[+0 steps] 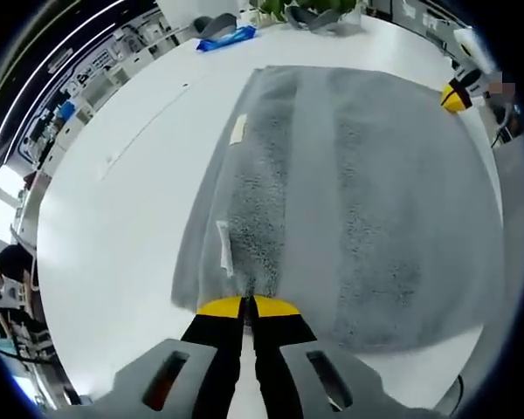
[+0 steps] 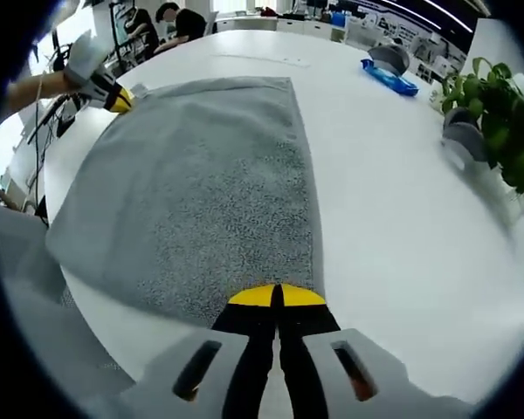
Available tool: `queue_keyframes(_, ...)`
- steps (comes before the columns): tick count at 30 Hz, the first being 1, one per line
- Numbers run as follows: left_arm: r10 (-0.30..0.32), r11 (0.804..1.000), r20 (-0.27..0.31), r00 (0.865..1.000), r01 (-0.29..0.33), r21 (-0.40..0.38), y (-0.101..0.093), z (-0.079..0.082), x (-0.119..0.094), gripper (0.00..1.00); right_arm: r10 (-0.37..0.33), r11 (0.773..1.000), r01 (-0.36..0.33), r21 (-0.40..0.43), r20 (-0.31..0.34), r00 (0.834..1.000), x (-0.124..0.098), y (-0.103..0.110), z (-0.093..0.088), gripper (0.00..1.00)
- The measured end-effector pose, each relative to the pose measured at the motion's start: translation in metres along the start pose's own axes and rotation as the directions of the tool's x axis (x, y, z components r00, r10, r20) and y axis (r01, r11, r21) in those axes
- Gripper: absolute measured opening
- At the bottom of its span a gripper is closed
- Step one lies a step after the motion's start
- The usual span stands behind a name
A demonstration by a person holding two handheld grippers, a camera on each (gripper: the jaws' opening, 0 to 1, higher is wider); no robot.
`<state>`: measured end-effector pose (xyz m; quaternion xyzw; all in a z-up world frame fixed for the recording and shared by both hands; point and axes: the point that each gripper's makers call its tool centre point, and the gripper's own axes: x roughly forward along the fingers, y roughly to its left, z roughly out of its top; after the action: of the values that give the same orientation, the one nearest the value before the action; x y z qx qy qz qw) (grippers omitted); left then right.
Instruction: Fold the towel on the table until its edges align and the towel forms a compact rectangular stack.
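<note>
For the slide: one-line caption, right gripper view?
Right tool shut on grey towel's near edge; left tool at far corner.

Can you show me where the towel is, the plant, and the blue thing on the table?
towel (image 2: 210, 183), right gripper view, middle of the grey cloth.
plant (image 2: 498, 100), right gripper view, on its green leaves.
blue thing (image 2: 389, 77), right gripper view, middle of the flat blue packet.

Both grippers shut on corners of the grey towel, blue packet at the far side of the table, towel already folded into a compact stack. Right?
Not the last part: in the right gripper view the towel lies spread out, not a compact stack. Rest holds.
</note>
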<state>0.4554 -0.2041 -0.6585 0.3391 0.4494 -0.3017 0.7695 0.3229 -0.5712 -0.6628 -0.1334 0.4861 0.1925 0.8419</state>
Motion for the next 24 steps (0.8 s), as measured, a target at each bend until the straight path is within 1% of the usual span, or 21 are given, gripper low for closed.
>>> queue_keyframes(6, -0.006, 1.0, 0.012, 1.0, 0.005, 0.005, 0.005, 0.008, 0.004, 0.03, -0.005, 0.999, 0.005, -0.036, 0.002, 1.0, -0.005, 0.01, -0.008, 0.0)
queue_keyframes(13, -0.013, 1.0, 0.017, 1.0, 0.012, 0.02, 0.009, 0.016, 0.009, 0.03, 0.013, 0.999, -0.012, -0.034, 0.003, 1.0, -0.01, 0.022, -0.016, 0.0)
queue_keyframes(16, -0.013, 0.999, 0.022, 1.0, 0.012, 0.038, 0.013, 0.022, 0.012, 0.03, 0.024, 0.999, -0.024, -0.037, -0.003, 1.0, -0.012, 0.027, -0.019, 0.0)
queue_keyframes(21, -0.029, 0.999, 0.025, 0.999, 0.028, 0.032, 0.018, 0.028, 0.015, 0.03, 0.036, 0.996, -0.037, -0.08, -0.018, 0.999, -0.013, 0.033, -0.021, 0.0)
queue_keyframes(24, -0.022, 0.999, 0.028, 0.999, 0.021, 0.047, 0.018, 0.034, 0.016, 0.03, 0.038, 0.991, -0.039, -0.13, -0.016, 0.999, -0.014, 0.036, -0.021, 0.0)
